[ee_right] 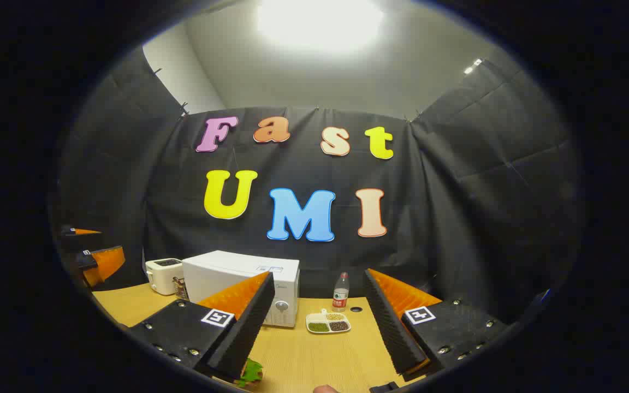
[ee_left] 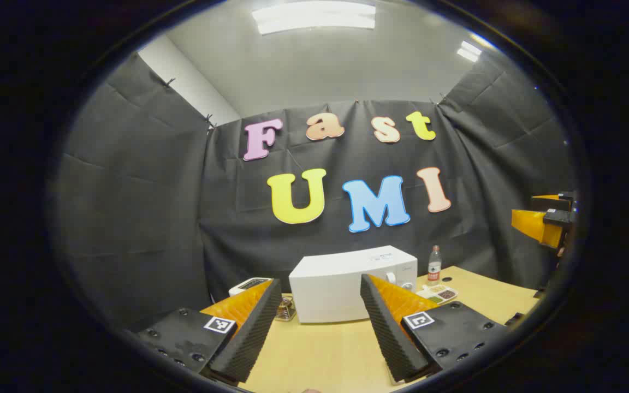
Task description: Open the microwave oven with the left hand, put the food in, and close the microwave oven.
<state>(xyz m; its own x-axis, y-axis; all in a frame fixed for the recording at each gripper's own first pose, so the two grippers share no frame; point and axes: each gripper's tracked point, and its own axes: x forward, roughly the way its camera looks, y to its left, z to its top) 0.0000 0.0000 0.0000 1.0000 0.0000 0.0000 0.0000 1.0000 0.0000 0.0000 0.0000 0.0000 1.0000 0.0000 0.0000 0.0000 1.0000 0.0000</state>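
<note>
Ribbed wedge fingers (ee_left: 249, 333) of both grippers gape wide, empty, above woodgrain table (ee_left: 325, 349); boxy microwave (ee_left: 342, 284) shut

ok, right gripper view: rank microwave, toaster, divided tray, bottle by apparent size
1. microwave, clearly largest
2. toaster and divided tray: they look alike and the tray sits nearer, so unranked
3. bottle, smallest

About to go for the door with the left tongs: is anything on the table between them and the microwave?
Nothing visible: bare table lies between the open left tongs and the microwave.
</note>
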